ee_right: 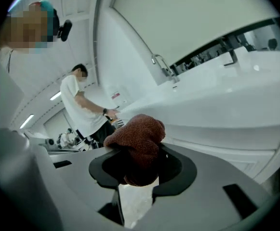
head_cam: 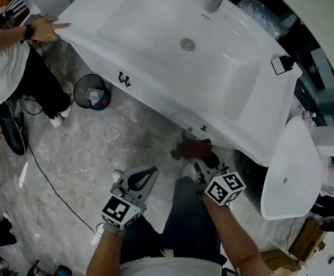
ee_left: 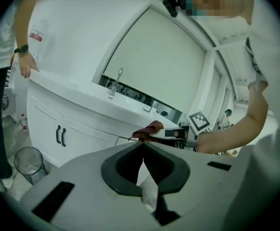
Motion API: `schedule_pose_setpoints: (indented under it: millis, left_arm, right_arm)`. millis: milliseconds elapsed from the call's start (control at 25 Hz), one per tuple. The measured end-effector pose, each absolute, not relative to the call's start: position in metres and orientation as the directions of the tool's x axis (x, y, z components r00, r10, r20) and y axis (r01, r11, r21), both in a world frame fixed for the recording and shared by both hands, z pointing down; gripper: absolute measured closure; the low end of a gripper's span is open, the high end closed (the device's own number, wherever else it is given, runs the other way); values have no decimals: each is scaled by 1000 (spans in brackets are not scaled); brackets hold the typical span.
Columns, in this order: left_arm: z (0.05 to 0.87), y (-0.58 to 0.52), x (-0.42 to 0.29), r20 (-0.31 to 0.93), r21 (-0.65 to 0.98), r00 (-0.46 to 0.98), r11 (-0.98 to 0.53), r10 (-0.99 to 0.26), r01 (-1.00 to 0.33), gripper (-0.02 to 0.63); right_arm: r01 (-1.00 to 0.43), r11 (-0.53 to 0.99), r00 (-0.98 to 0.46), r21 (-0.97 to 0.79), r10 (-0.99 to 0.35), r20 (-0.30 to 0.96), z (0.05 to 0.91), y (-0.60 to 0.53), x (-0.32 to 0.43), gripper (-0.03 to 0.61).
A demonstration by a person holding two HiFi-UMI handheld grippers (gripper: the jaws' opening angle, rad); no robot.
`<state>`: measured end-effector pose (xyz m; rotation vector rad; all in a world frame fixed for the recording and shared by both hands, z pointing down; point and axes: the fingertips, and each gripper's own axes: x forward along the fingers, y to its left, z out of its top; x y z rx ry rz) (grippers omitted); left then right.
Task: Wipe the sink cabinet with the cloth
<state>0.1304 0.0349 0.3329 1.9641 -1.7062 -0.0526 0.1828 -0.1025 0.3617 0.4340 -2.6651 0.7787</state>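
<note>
My right gripper is clamped on the bunched brown cloth, close to the sink cabinet at its near right front, and my left gripper is closed on nothing, so I judge the wiping is all yet to do.

I see a grey marbled floor carrying the white cabinet, a mesh bin just beside it, and a black cable.

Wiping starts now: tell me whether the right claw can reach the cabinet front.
Probably yes: the right claw, shut on the cloth, sits close to the cabinet front, with nothing visible between them.
</note>
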Motion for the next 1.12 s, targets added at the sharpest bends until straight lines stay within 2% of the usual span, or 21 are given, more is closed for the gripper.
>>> schedule_pose_setpoints:
  millis: [400, 600, 880, 1120]
  left_arm:
    - [223, 38, 104, 301, 325, 123, -19, -946, -946, 601]
    - [164, 36, 100, 257, 309, 71, 12, -964, -951, 601]
    - [93, 35, 90, 192, 231, 19, 26, -981, -973, 601]
    - [48, 47, 67, 127, 181, -60, 83, -990, -980, 601]
  right_arm:
    - [-145, 943, -952, -301, -50, 303, 221, -55, 132, 436]
    - [-104, 948, -966, -301, -23, 259, 153, -44, 126, 436]
    - [10, 976, -985, -215, 46, 164, 61, -39, 116, 436]
    - [28, 976, -996, -215, 45, 76, 16, -38, 115, 436]
